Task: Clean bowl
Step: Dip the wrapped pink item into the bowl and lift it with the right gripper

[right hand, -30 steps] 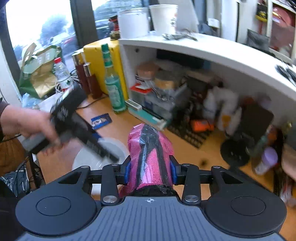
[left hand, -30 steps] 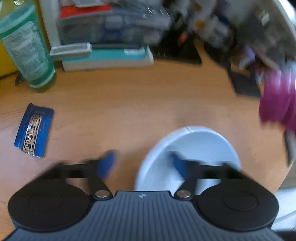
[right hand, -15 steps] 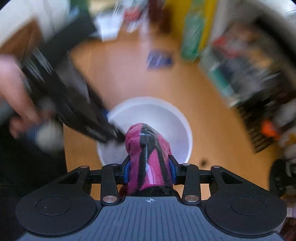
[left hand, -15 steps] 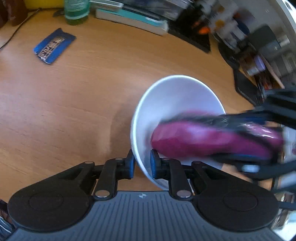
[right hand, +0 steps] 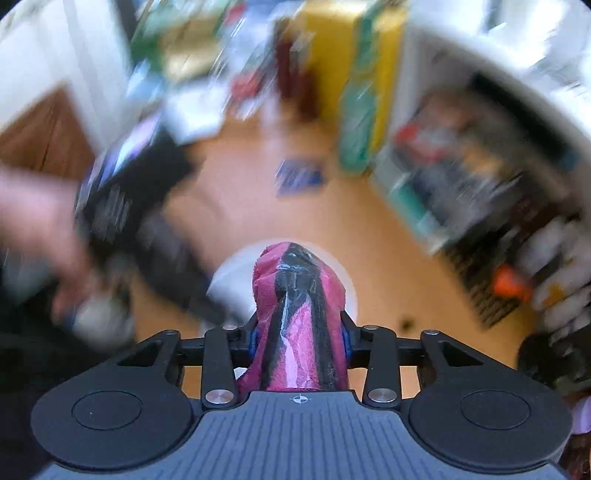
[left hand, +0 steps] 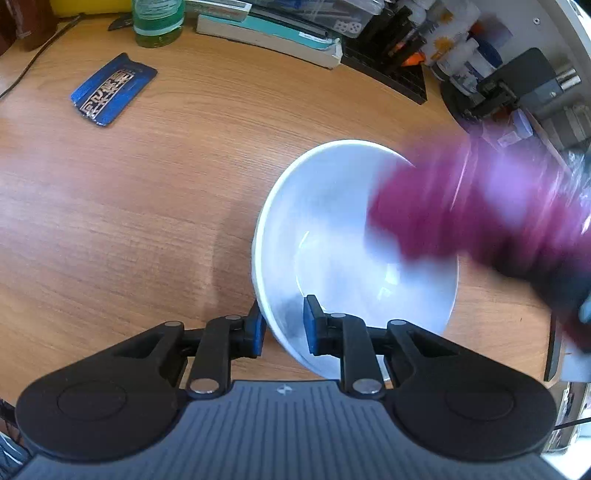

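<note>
A white bowl [left hand: 332,229] rests on the wooden table, tipped toward the camera in the left wrist view. My left gripper [left hand: 283,326] is shut on its near rim, one blue pad outside and one inside. A magenta cloth [left hand: 476,206], blurred by motion, hangs over the bowl's right inner side. In the right wrist view my right gripper [right hand: 300,338] is shut on that magenta cloth [right hand: 299,317], which has black streaks, and its tip points down over the bowl [right hand: 229,284]. A person's hand [right hand: 40,236] holds the left tool at the left.
A blue packet [left hand: 112,88] lies at the table's back left. A green bottle [left hand: 157,22], stacked books [left hand: 269,31] and a black mat [left hand: 399,70] with small bottles line the back. Cluttered shelves stand at the right.
The cloth has swept from the bowl's near middle toward its right side. My left gripper keeps its hold on the rim. The right wrist view has swung and is heavily blurred.
</note>
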Motion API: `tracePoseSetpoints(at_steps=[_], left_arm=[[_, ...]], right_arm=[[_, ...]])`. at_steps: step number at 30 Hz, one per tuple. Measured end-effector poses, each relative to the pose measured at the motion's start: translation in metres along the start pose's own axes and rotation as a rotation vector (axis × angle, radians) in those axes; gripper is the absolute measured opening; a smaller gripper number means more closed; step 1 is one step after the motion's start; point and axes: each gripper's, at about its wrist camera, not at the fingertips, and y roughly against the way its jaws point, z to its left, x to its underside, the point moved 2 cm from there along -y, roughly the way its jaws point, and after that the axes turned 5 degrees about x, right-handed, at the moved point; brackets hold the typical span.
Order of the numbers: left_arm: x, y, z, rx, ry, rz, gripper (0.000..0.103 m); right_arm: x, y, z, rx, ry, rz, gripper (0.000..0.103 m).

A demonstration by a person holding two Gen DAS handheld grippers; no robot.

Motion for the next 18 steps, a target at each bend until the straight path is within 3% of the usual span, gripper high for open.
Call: tracePoseSetpoints(at_steps=[3,6,7,8,12,14,16,17,18], left_arm=[[0.001,-0.001,-0.005,-0.004,-0.022,0.008,0.026],[0.002,0.0,-0.003,-0.022,-0.008,-0.009,0.02],[0.001,0.001,0.002,-0.018,0.011,-0.012,0.02],[-0.001,0.003,0.009,-0.011,0.022,-0.008,0.028],[0.003,0.002,0.015,-0.007,-0.023,0.035,0.039],[0.002,0.0,0.014,-0.015,-0.042,0.047,0.042],[-0.006,-0.003,0.011,-0.041,-0.1,0.049,0.064],[-0.011,-0.004,0.009,-0.045,-0.128,0.049,0.088],[-0.02,-0.006,0.007,-0.035,-0.154,0.045,0.102]], right_arm=[[0.002,-0.044,0.008,-0.034,0.012,0.079,0.042],[-0.011,-0.073,0.007,-0.007,0.019,0.059,0.041],[-0.016,-0.076,0.006,0.008,0.017,0.032,0.037],[-0.02,-0.065,0.003,0.026,-0.008,-0.02,0.034],[-0.03,-0.015,-0.01,0.109,-0.128,-0.225,0.038],[-0.02,0.012,-0.023,0.139,-0.211,-0.28,0.038],[-0.005,0.033,-0.036,0.154,-0.294,-0.306,0.04],[0.002,0.044,-0.043,0.162,-0.336,-0.32,0.041],[0.01,0.055,-0.049,0.169,-0.378,-0.333,0.041]])
